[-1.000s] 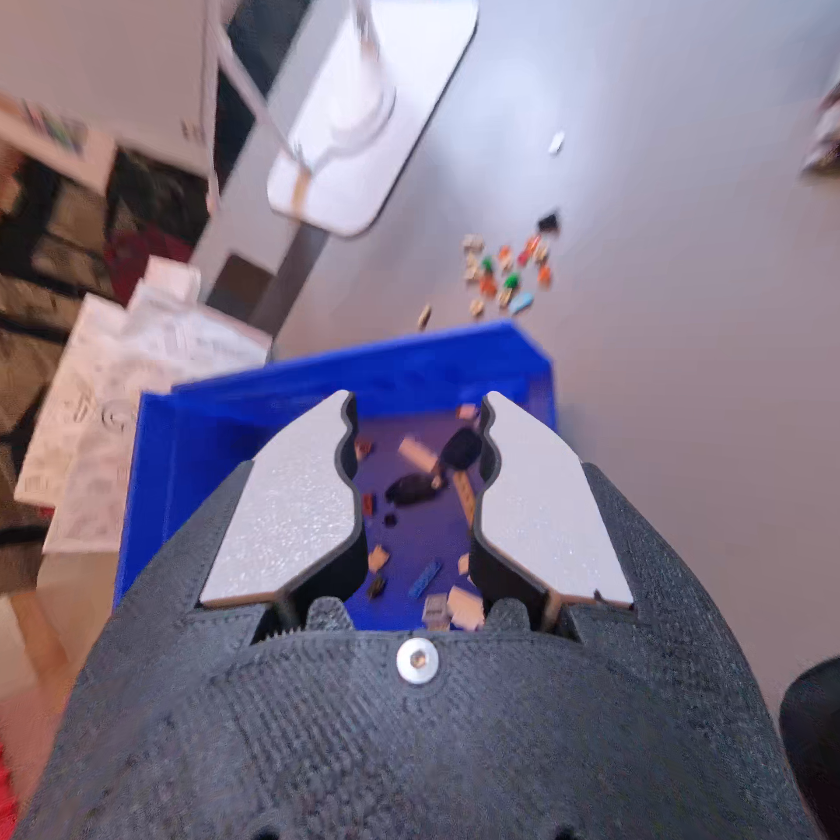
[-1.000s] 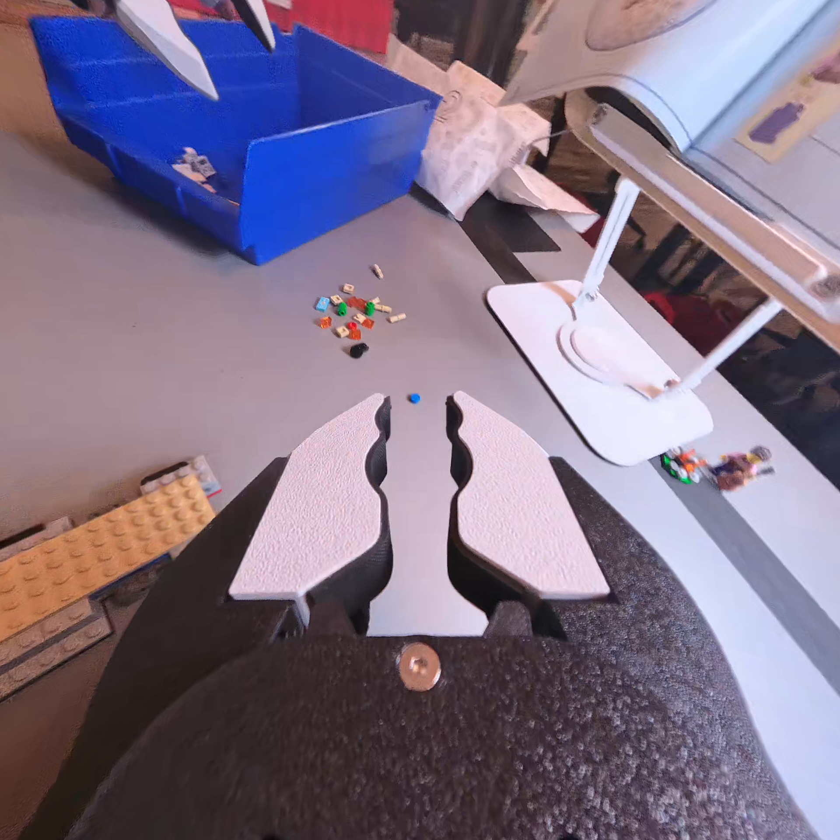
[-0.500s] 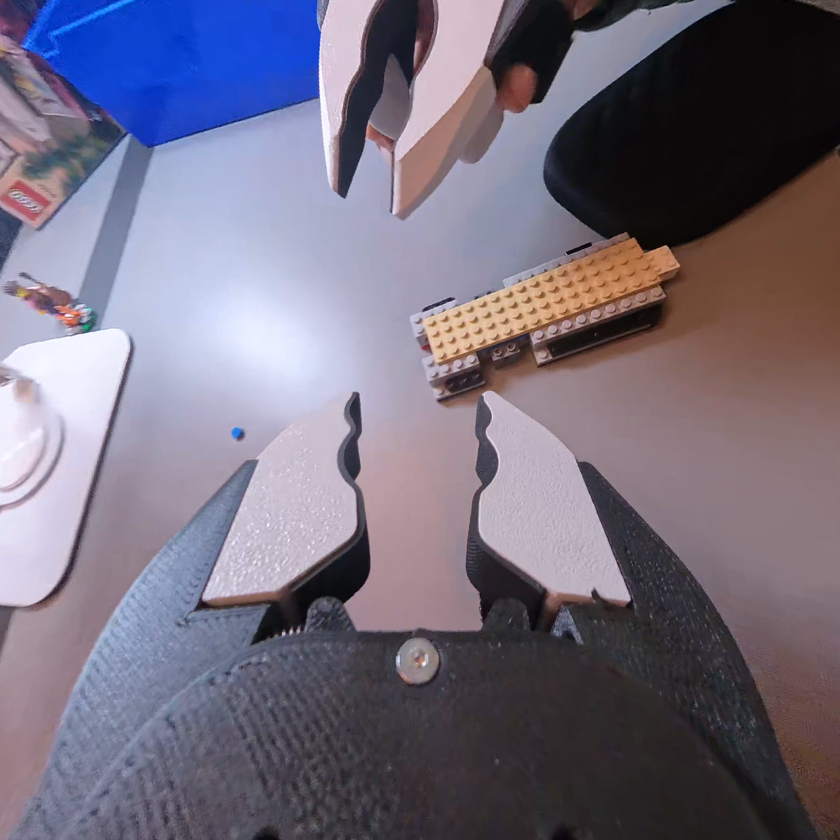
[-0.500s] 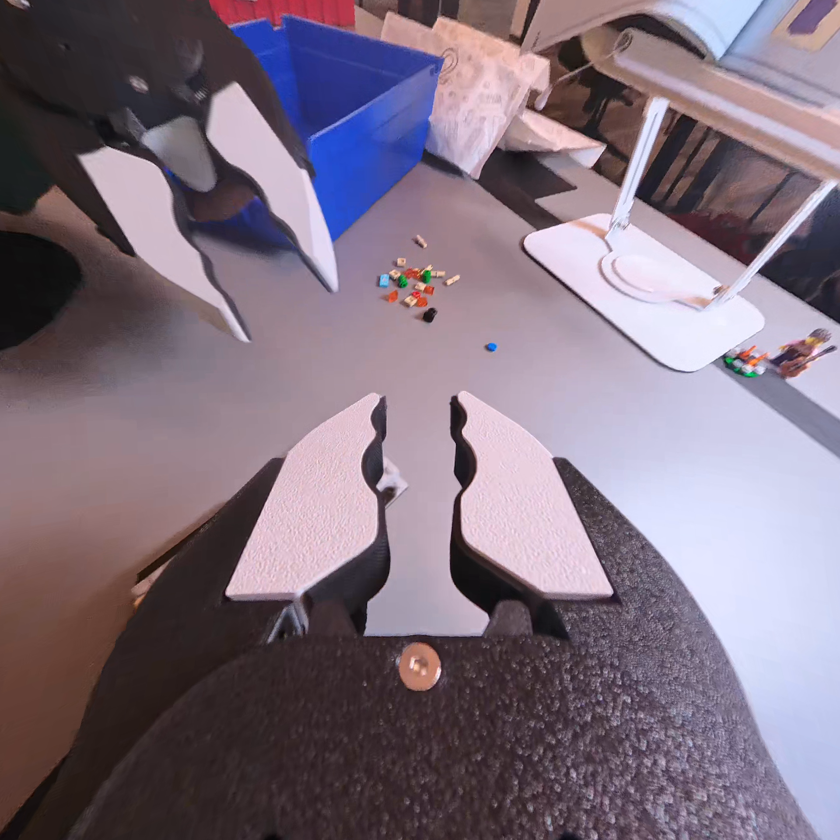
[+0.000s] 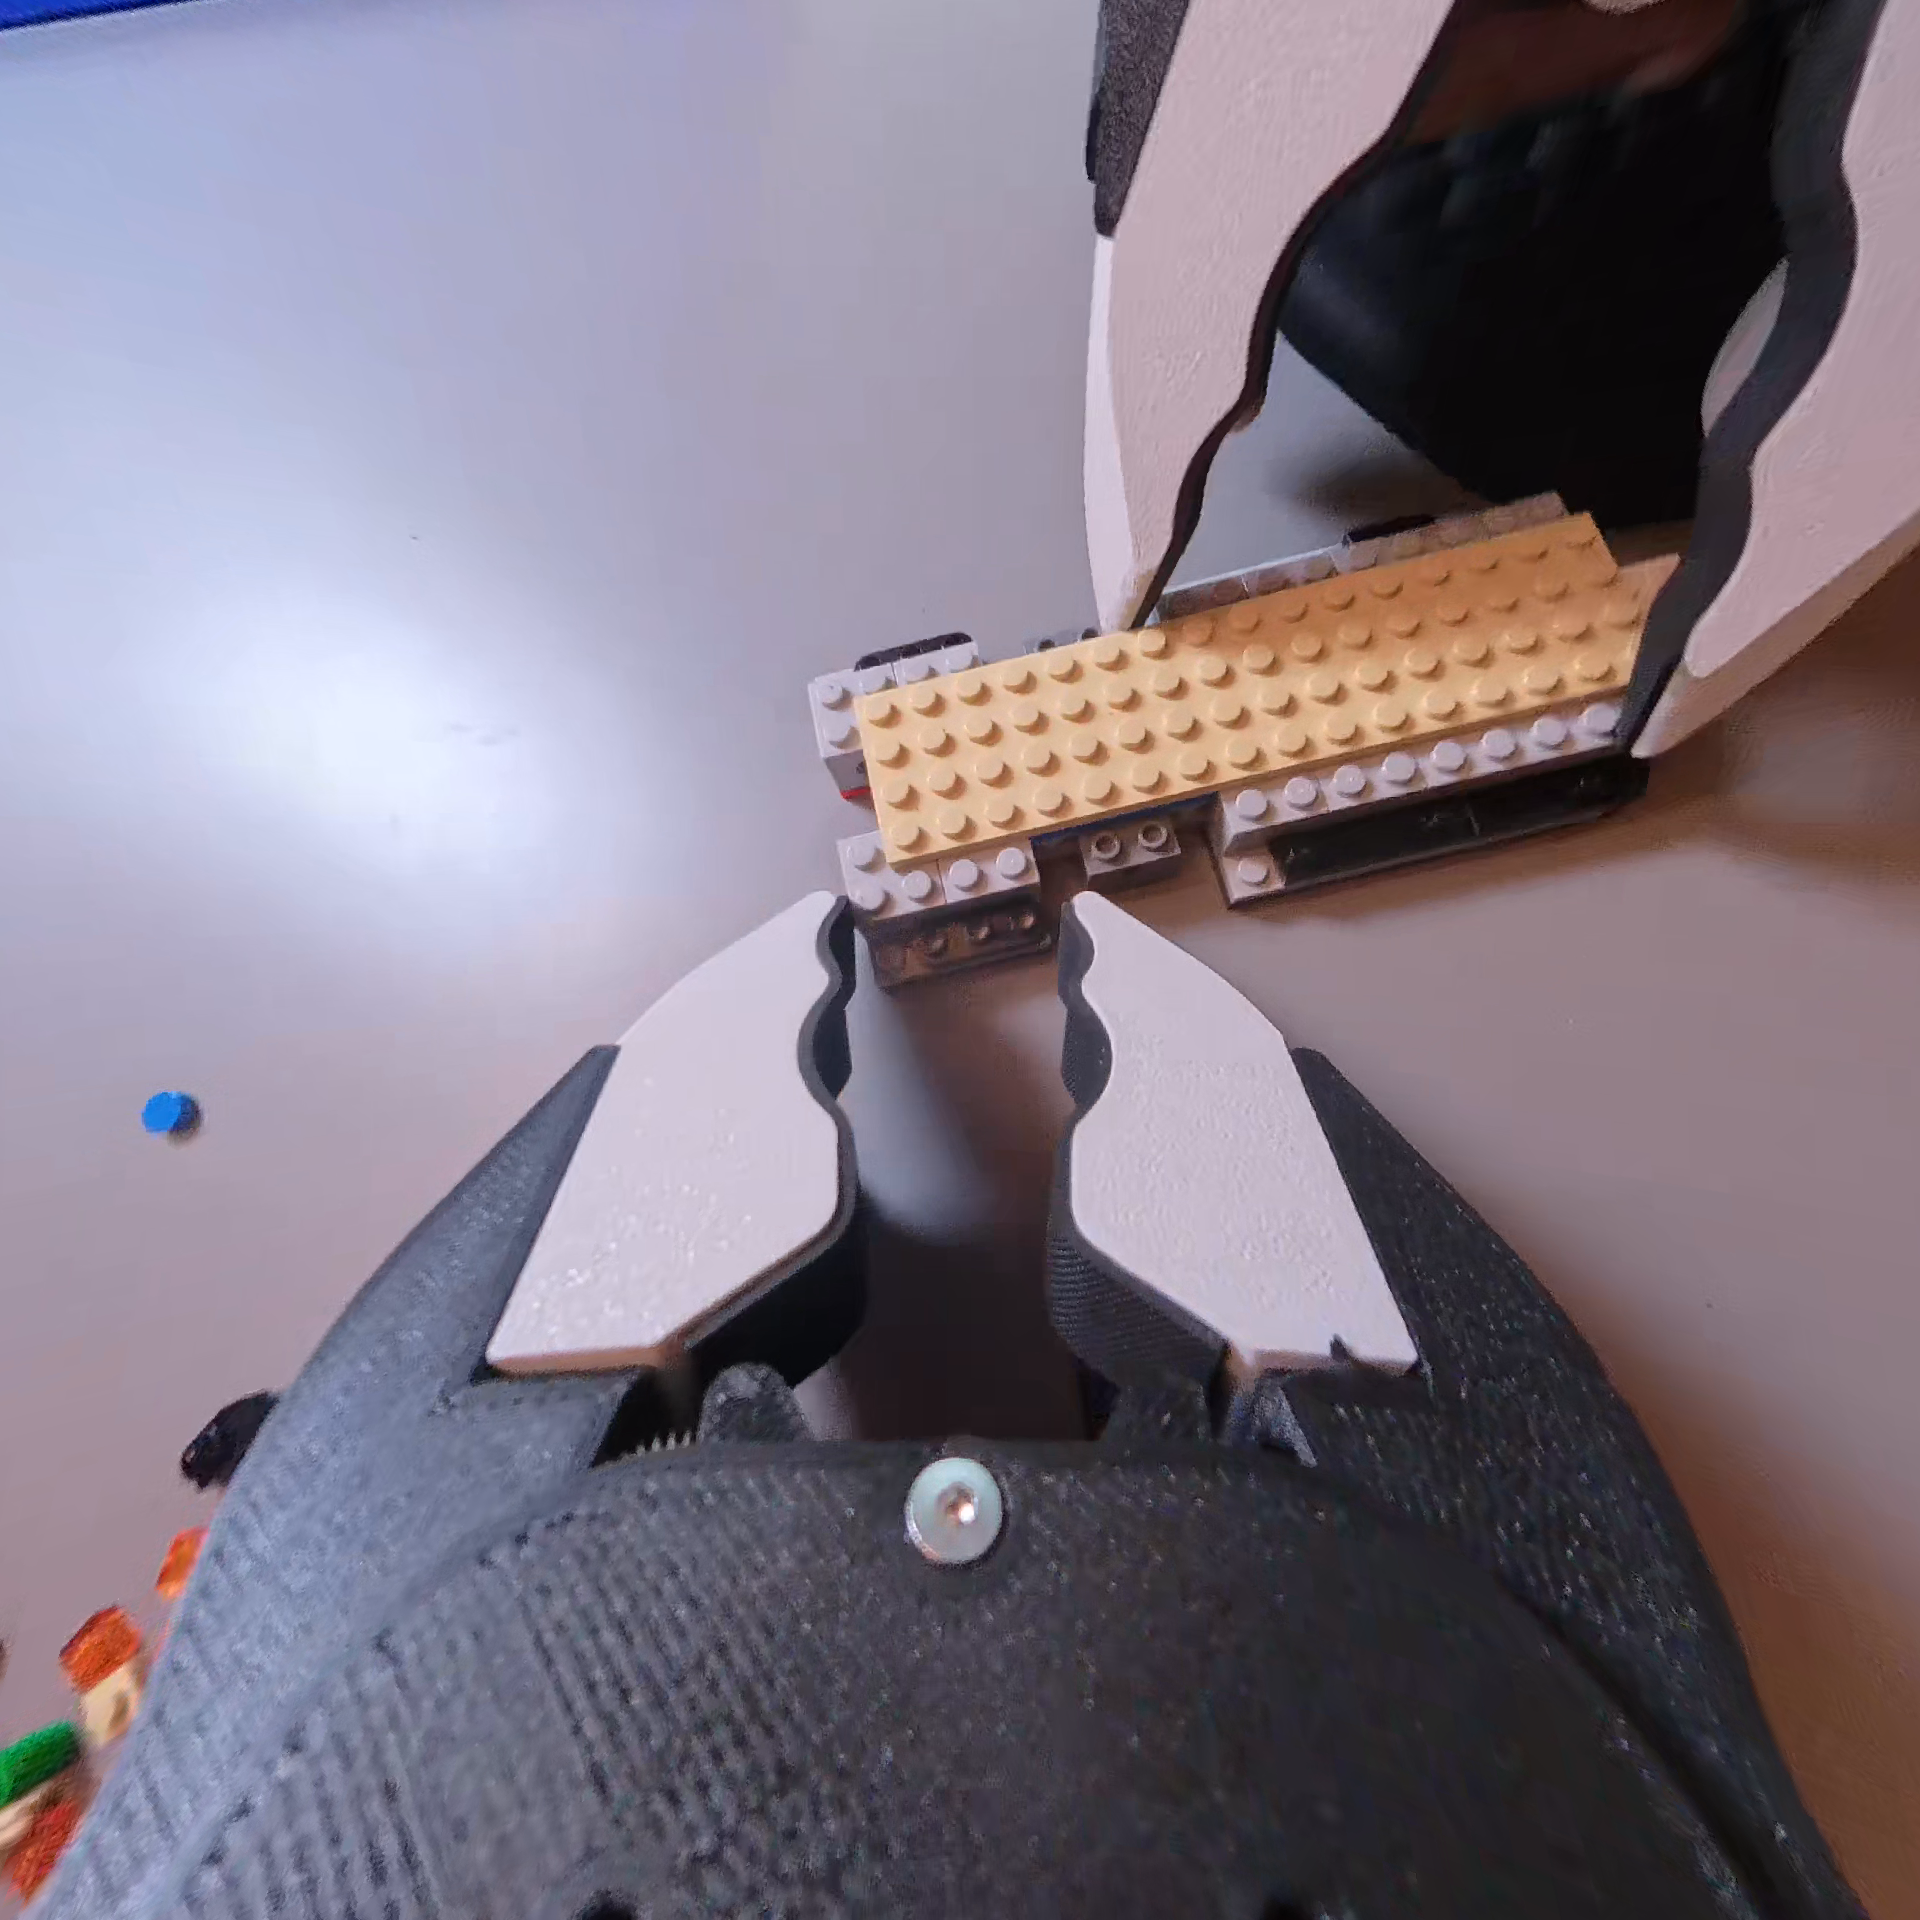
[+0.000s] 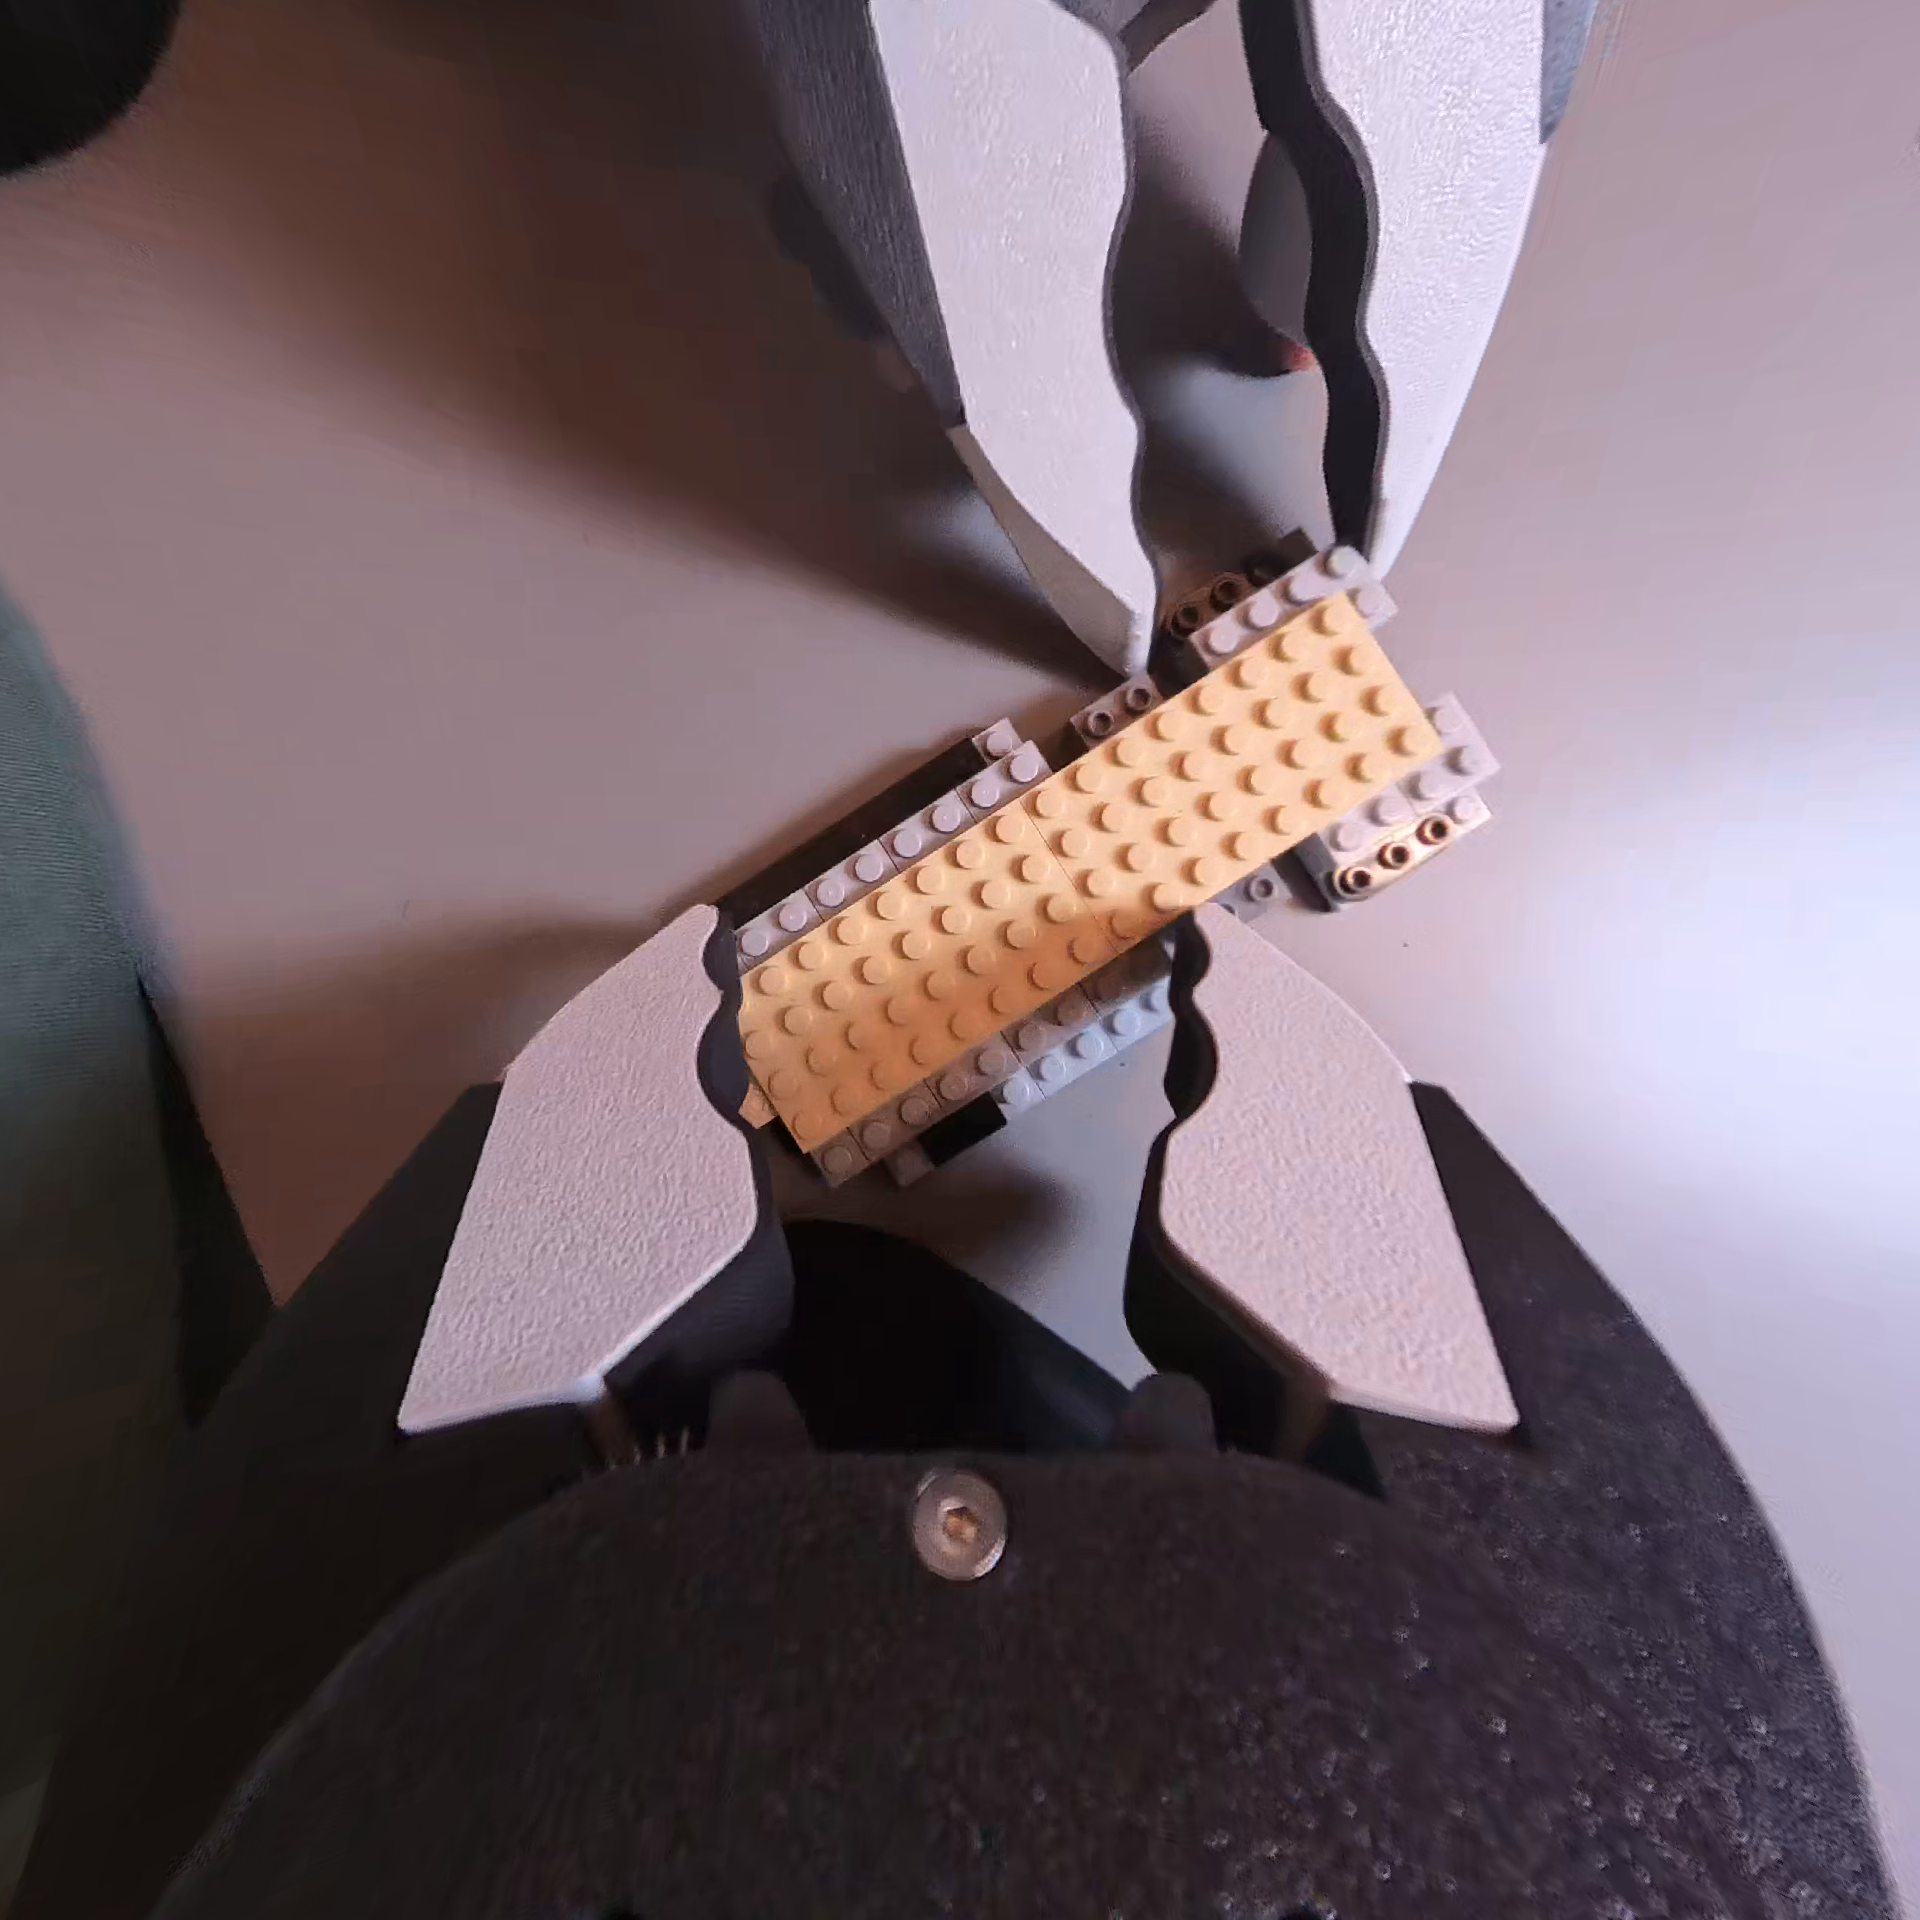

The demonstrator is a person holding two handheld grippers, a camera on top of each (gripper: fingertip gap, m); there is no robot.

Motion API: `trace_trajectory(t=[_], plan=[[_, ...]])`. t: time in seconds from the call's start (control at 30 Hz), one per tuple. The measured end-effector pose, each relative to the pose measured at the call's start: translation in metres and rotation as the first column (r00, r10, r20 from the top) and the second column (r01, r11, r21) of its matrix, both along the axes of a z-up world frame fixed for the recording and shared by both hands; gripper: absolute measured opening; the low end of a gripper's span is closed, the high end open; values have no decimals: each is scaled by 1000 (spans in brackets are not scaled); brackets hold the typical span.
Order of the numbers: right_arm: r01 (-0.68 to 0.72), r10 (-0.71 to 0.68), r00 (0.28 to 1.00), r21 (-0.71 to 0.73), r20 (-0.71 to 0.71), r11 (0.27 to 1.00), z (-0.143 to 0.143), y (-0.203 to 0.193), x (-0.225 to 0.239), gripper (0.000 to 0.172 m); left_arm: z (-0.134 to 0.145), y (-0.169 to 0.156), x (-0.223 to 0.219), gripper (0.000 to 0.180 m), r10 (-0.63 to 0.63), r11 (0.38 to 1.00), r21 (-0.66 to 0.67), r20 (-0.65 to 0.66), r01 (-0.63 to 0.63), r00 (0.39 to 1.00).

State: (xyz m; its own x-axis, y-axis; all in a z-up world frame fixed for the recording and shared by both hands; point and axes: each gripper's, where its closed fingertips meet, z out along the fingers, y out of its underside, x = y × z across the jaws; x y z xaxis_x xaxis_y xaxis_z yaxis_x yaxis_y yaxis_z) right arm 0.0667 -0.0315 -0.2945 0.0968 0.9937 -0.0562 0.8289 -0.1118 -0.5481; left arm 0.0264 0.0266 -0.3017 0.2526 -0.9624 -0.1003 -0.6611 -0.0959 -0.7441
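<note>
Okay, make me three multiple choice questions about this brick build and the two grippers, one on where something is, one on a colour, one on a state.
1. Where does the small blue stud lie?
A. on the table, left of the left gripper
B. on the tan plate
C. between the right gripper's fingers

2. What colour is the big studded plate on top of the brick build?
A. red
B. tan
C. green

3. How do the right gripper's jaws stand?
A. shut tight on air
B. wide apart, one on each side of the build's end
C. out of view

Answers: 1 A, it sits alone on the grey table. 2 B, tan with grey bricks along its edges. 3 B, the build's end lies between the spread fingers.
</note>
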Motion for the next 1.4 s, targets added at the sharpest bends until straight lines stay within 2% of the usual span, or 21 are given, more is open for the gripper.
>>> trace_trajectory(t=[0.07,0.13,0.2,0.3,0.4,0.5,0.53,0.6,0.7,0.8,0.9,1.03,1.13,1.23,1.37,1.4], plan=[[-69,69,998,-23,6,997,0,2,-1,76,0,-6,-9,37,-5,1000,7,-35,6,999],[-136,136,991,-37,-4,990,1,11,-2,63,0,-17,-20,30,-18,1000,4,-71,18,997],[-168,169,986,-54,4,984,1,22,-2,60,0,-31,-34,33,-59,998,-28,-119,56,991],[-131,131,991,6,23,991,8,45,-3,64,14,-35,-45,31,-33,999,-24,-76,31,997],[-84,84,996,10,18,996,16,44,-6,70,19,-25,-51,37,28,1000,-8,-27,-28,999],[-78,57,987,136,150,988,-5,48,1,81,12,-16,-51,45,58,998,7,-28,-58,998],[-81,61,987,131,151,988,-10,47,-1,80,11,-16,-49,45,52,999,6,-17,-52,998],[-76,67,993,93,93,993,-8,46,-7,64,10,-17,-46,46,47,999,6,-20,-47,999],[-56,55,998,56,31,997,-5,53,-12,59,16,-12,-51,46,67,995,70,-27,-65,997],[-9,0,998,-124,-69,992,2,58,-17,60,45,-8,-48,41,60,974,216,52,-70,997],[-1,-51,987,-326,-152,945,11,62,-22,59,62,-9,-42,36,33,931,363,44,-47,998],[-27,-105,969,-520,-223,854,23,60,-34,59,53,-8,-38,37,26,846,533,-108,35,994],[-53,-110,964,-582,-242,811,28,56,-43,59,44,-4,-37,33,41,758,639,-248,132,968],[-54,-112,965,-600,-235,798,25,56,-49,59,38,5,-42,18,96,653,722,-378,228,921],[-36,-171,952,-648,-254,761,28,63,-53,58,39,5,-45,16,126,604,756,-405,254,906],[-26,-188,949,-657,-253,753,27,67,-52,49,38,2,-43,16,116,590,761,-412,271,904]])
